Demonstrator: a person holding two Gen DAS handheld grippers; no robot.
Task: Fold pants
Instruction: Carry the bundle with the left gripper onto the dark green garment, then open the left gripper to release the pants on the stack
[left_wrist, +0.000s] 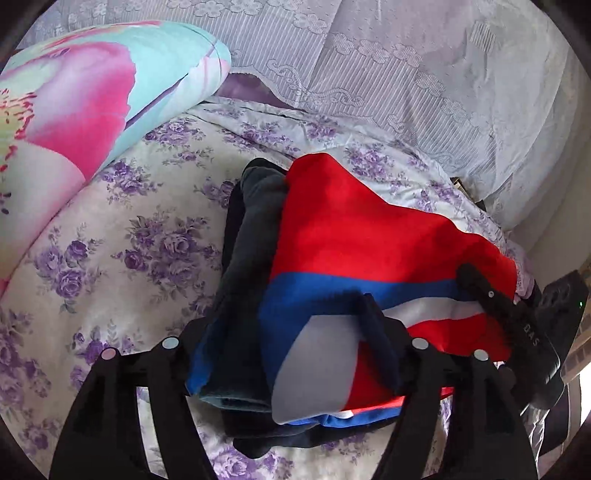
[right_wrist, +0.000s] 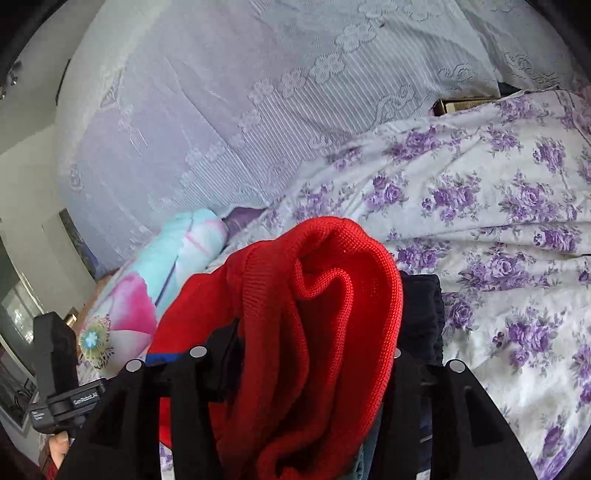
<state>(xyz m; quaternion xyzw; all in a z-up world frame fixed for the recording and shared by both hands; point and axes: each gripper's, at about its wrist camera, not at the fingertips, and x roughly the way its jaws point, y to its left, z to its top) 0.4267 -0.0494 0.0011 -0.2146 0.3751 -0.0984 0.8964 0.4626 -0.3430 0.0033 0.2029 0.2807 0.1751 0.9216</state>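
Left gripper (left_wrist: 295, 354) is standing partly spread, with the pants (left_wrist: 354, 236) bunched between its fingers; pad contact cannot be told. Right gripper (right_wrist: 295, 354) is likewise partly spread, red knit stuffed between its fingers, grip unclear. Pants, red with blue and white stripes over dark fabric, are lying on the purple floral bedsheet (left_wrist: 110, 236). Pink and teal pillow (left_wrist: 92, 92) is sitting beyond, lace curtain (left_wrist: 369, 55) hanging behind.
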